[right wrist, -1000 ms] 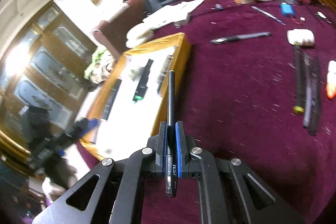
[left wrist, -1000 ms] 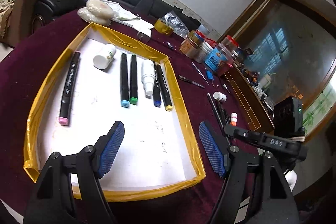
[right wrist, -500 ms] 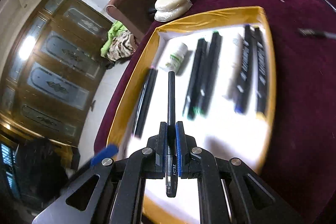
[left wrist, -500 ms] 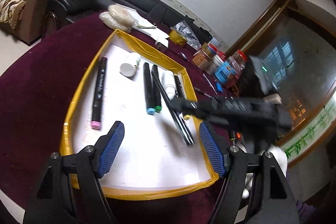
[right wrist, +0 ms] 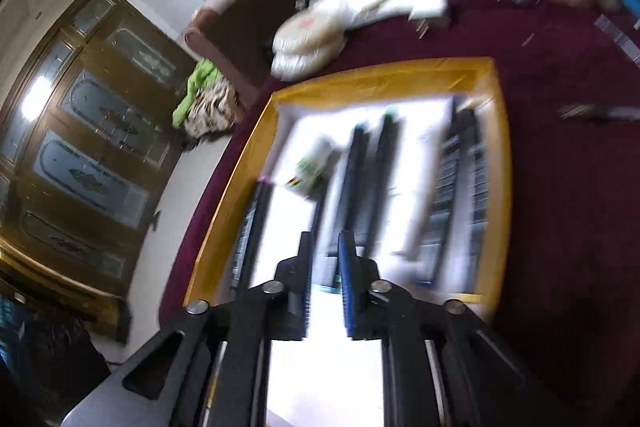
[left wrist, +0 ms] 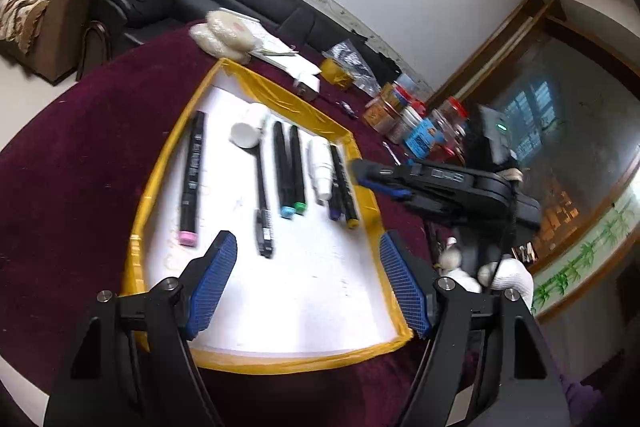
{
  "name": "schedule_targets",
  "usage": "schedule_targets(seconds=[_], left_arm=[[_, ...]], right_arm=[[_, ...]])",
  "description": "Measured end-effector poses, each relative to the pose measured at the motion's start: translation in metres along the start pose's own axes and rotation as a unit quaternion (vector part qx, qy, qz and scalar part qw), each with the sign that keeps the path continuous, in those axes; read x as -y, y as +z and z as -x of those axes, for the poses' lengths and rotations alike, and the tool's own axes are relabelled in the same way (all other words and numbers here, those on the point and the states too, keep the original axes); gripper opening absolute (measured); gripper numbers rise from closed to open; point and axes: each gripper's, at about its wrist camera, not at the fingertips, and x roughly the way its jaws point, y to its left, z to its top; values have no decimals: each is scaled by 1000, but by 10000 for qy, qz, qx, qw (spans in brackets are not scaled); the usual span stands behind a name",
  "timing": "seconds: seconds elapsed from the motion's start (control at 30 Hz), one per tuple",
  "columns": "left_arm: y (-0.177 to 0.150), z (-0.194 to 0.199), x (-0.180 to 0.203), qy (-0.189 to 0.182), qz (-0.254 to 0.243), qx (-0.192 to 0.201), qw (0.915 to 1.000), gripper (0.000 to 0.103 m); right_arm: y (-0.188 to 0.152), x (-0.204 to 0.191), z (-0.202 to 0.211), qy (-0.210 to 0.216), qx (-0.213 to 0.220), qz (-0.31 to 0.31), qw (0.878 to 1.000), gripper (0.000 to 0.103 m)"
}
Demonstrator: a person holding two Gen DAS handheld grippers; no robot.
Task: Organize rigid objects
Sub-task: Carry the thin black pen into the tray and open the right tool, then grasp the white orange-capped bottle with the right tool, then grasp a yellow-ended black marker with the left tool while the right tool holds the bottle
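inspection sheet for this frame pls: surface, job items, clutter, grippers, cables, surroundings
Surface: maroon tablecloth.
Job's things: yellow-rimmed tray holds markers, two white bottles and a black pen lying free.
Clutter: jars, tape roll, papers beyond the tray.
Grippers: left gripper open, empty; right gripper jaws just opening, nothing between them.
Cables: thin black cord by the gloved hand.
Surroundings: sofa, armchair, wooden doors.
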Motion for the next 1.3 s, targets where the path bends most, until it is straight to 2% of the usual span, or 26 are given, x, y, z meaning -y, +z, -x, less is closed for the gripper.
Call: schedule_targets(seconds=[0.1, 0.17, 0.23, 0.27, 0.4, 0.5, 0.67, 0.8, 0.83, 0.87, 0.9, 0.93, 1.03, 1.13, 1.3], left_arm=[[-2, -3, 12, -125, -143, -60, 9998, 74], [-5, -9, 26, -218, -293, -149, 9992, 74], [-7, -14, 38, -280, -426, -241, 9984, 74], [-9, -19, 47, -328, -526, -311, 9976, 75], [-22, -37, 82, -488, -934, -596, 9926, 75], [-33, -56, 109, -585, -1164, -886, 9875, 75], [-54, -82, 155, -604, -1590, -1323, 9765, 75], [-65, -94, 180, -552, -1828, -1488, 9702, 74], [-65, -97, 184, -527, -1845, -1499, 9699, 74], [-66, -101, 189, -481, -1881, -1505, 9693, 74], [-66, -104, 193, -446, -1923, -1497, 9688, 74], [-66, -109, 202, -383, -2023, -1464, 9676, 74], [-65, -123, 223, -271, -2321, -1366, 9627, 74], [-65, -151, 249, -252, -2654, -1307, 9549, 74], [-73, -214, 283, -158, -3263, -1363, 9353, 74]], right_arm=[[-7, 31, 56, -444, 704, 162, 9964, 33], [-14, 59, 93, -790, 1220, 175, 9892, 60], [-21, 94, 128, -1274, 1603, -2, 9788, 65], [-24, 115, 144, -1503, 1647, -193, 9746, 65], [-44, 204, 189, -1858, 1651, -1268, 9603, 65], [-60, 235, 201, -2010, 1599, -1513, 9545, 64], [-65, 253, 188, -2028, 1445, -1576, 9556, 62], [-62, 259, 185, -2247, 1503, -1597, 9494, 62], [-60, 263, 184, -2313, 1492, -1589, 9481, 54], [-58, 267, 181, -2425, 1446, -1578, 9463, 37], [-57, 271, 178, -2504, 1386, -1612, 9445, 28], [-58, 275, 177, -2471, 1371, -1660, 9448, 25], [-65, 282, 180, -2446, 1517, -1725, 9420, 24], [-74, 287, 184, -2229, 1767, -1731, 9429, 24], [-76, 292, 187, -2017, 1857, -1801, 9447, 24]])
